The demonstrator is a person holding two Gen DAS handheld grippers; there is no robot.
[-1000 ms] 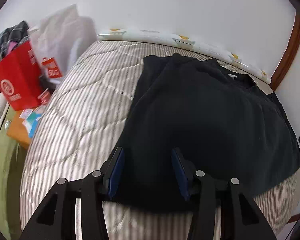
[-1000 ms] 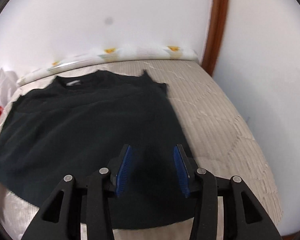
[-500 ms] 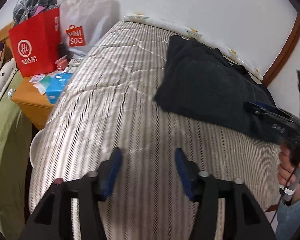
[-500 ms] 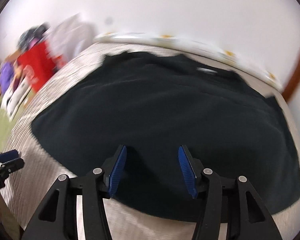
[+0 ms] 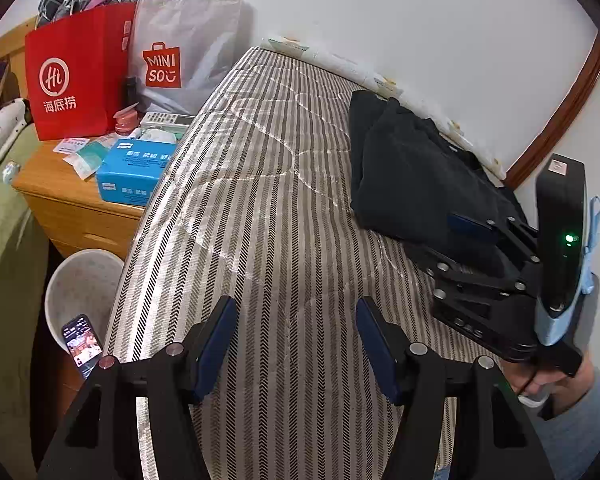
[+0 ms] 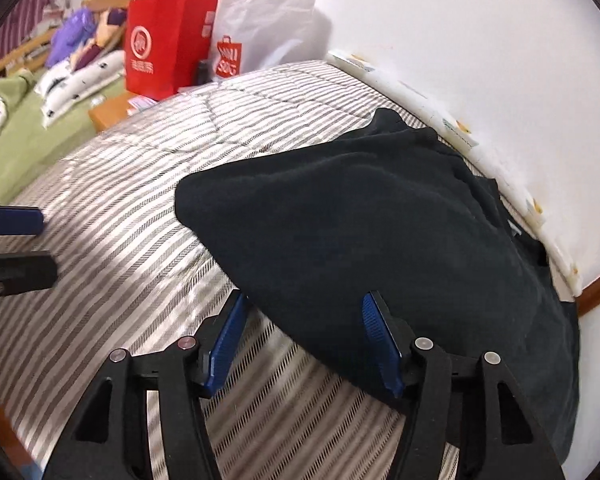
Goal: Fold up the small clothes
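Right wrist view puts the black garment (image 6: 380, 240) folded over once on the striped mattress (image 6: 140, 208); more folds remain, I judge. My right gripper (image 6: 304, 344) is opening, gripping nothing; left gripper (image 5: 292, 348) released, empty.

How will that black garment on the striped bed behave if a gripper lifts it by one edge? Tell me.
The black garment is probably floppy: it lies in soft folds and would drape and unfold. Its fuzzy surface suggests it should not slip between the pads. It looks light for its bulk.
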